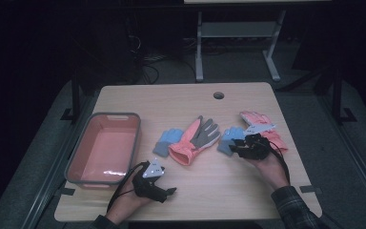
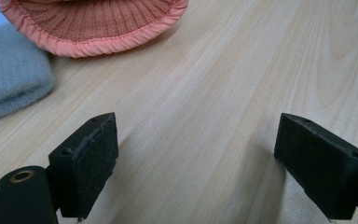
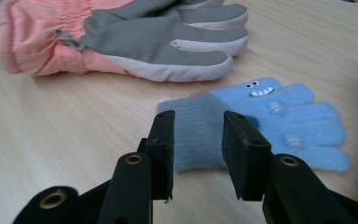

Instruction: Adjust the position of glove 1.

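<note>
Two pairs of gloves lie mid-table. A small blue glove (image 1: 167, 140) sits beside a pink and grey glove (image 1: 198, 136). A second blue glove (image 1: 228, 136) lies next to another pink glove (image 1: 259, 121). My right gripper (image 1: 234, 144) hovers at that second blue glove. In the right gripper view its jaws (image 3: 198, 116) stand narrow but apart, and the knit cuff of the blue glove (image 3: 279, 121) shows in the gap, unpressed. My left gripper (image 1: 171, 192) rests near the front edge, open wide (image 2: 198, 119) over bare wood, below the pink cuff (image 2: 98, 23) and the blue glove (image 2: 9, 79).
A pink basin with a grey rim (image 1: 78, 157) stands at the table's left side. A round cable hole (image 1: 218, 95) is near the far edge. The pink and grey glove (image 3: 158, 42) lies beyond the right gripper's jaws. Bare wood (image 1: 219, 191) spans the front between the hands.
</note>
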Demonstrator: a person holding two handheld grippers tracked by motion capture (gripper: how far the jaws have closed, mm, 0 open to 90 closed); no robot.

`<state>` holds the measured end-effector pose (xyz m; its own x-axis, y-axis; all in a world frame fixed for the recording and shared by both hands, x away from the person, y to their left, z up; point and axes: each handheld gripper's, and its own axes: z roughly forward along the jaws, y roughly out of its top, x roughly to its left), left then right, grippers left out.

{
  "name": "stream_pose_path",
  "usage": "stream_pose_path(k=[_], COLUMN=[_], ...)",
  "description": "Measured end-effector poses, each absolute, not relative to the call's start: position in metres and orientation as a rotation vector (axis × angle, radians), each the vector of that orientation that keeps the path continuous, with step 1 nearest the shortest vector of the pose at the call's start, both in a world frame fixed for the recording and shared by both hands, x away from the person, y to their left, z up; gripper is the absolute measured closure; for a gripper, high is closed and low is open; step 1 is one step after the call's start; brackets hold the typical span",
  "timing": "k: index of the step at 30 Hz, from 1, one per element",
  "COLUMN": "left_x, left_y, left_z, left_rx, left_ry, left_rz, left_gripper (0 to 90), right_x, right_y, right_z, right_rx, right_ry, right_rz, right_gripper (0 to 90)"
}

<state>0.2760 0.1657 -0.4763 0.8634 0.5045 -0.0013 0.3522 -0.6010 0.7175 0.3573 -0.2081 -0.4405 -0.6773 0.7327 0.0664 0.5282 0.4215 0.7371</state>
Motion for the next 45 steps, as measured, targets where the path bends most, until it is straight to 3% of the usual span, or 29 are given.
stream_pose_path(k=[19, 23, 28, 45], left_x=[0.276, 0.276, 0.276, 0.276], left_y=[0.166, 0.166, 0.166, 0.166], left_z=[-0.476, -0.476, -0.476, -0.476], left_rx=[2.276, 2.276, 2.276, 2.275], left_ry=[0.616, 0.616, 0.617, 0.618], left_rz=[0.26, 0.26, 0.26, 0.262], left_gripper=[12.7, 12.7, 12.7, 12.7], right_x=[0.401, 0.403, 0.405, 0.379], right_y=[-0.2, -0.202, -0.204, -0.205], right_z=[-0.46, -0.465, -0.467, -0.437], right_rx=[1.21, 1.239, 1.255, 1.178], right_ry=[2.421, 2.437, 2.434, 2.443], right_rz=[0.999, 0.984, 0.994, 1.09], right_gripper=[64.1, 69.8, 84.6, 86.6])
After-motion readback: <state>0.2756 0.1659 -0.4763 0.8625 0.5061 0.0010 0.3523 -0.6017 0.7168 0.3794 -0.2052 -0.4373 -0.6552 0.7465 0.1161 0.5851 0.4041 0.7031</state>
